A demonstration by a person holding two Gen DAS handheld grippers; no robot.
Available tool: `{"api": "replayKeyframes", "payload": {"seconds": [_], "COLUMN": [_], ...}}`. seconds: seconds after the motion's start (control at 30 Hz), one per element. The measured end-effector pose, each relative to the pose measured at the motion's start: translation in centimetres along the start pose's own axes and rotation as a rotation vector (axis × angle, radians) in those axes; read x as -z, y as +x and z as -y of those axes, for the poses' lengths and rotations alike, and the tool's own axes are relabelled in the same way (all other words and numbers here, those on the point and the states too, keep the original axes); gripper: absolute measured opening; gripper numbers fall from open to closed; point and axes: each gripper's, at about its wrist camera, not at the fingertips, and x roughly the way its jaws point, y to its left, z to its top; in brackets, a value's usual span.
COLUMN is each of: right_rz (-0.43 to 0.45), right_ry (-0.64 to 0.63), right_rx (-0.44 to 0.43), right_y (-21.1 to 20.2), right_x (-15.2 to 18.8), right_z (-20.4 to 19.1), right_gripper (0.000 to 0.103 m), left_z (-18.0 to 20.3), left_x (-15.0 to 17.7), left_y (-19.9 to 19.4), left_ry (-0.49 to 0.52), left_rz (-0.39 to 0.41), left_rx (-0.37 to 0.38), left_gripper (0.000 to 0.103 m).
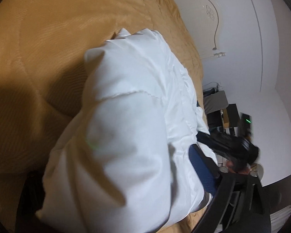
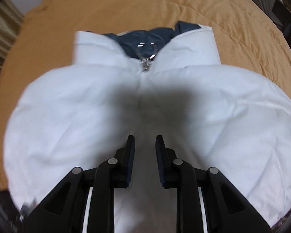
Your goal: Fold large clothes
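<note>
The white jacket (image 2: 87,116) lies face up on the bed (image 2: 145,5), zipped nearly to the collar, so its front makes one flat panel that we can fold without the two halves sliding apart. Just above the zip pull (image 2: 146,55) the dark blue lining (image 2: 130,38) shows where the collar gapes. Below the zip pull, our right gripper (image 2: 145,141) points down over the jacket's middle, its jaws a narrow gap apart with nothing between them; we judge that it hovers clear of the cloth to choose a seam. Our left gripper (image 1: 213,176) sits at the jacket's side, its jaws spread wide around a puffed sleeve or edge (image 1: 126,136). The picture there is blurred, so we cannot say that the pads (image 1: 201,167) press on it. A wide spread suits such thick padding.
</note>
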Motion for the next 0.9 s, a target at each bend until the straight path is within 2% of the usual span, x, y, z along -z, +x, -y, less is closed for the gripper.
{"api": "replayKeyframes", "payload": {"seconds": [0.07, 0.17, 0.23, 0.3, 0.4, 0.47, 0.57, 0.7, 0.8, 0.9], "right_rz": [-0.015, -0.085, -0.059, -0.030, -0.056, -0.086, -0.054, -0.049, -0.051, -0.041], "right_ry": [-0.036, -0.079, -0.100, -0.107, -0.117, -0.047, -0.048, -0.004, -0.004, -0.001], "right_rx": [-0.015, -0.027, -0.018, 0.003, 0.018, -0.012, -0.021, -0.041, -0.044, -0.029], "right_y": [-1.8, -2.2, -2.4, -2.1, -0.6, -0.4, -1.2, 0.2, 1.3, 1.5], "right_x": [4.0, 10.4, 13.5, 15.0, 14.4, 13.5, 12.0, 8.9, 7.0, 6.5], "right_z": [-0.4, -0.6, -0.5, -0.4, -0.6, -0.2, -0.2, 0.1, -0.5, -0.9], "right_gripper": [0.023, 0.019, 0.019, 0.016, 0.016, 0.015, 0.015, 0.014, 0.012, 0.011], "left_z": [-0.6, -1.4, -1.3, -0.9, -0.2, 0.1, -0.4, 0.3, 0.7, 1.9], "left_x": [0.2, 0.3, 0.5, 0.8, 1.4, 1.6, 2.0, 4.3, 5.1, 5.1], "left_y": [-0.3, -0.6, -0.6, -0.5, -0.6, -0.8, -1.3, -0.8, -0.5, 0.6], "left_ry": [-0.029, -0.087, -0.091, -0.072, -0.049, -0.053, -0.083, -0.098, -0.097, -0.062], "left_rz": [0.002, 0.005, 0.008, 0.014, 0.033, 0.039, 0.042, 0.052, 0.075, 0.107], "left_rx": [0.005, 0.061, 0.056, 0.038, 0.044, 0.048, 0.054, 0.080, 0.067, 0.044], "left_gripper": [0.073, 0.070, 0.067, 0.065, 0.060, 0.059, 0.059, 0.062, 0.066, 0.062]}}
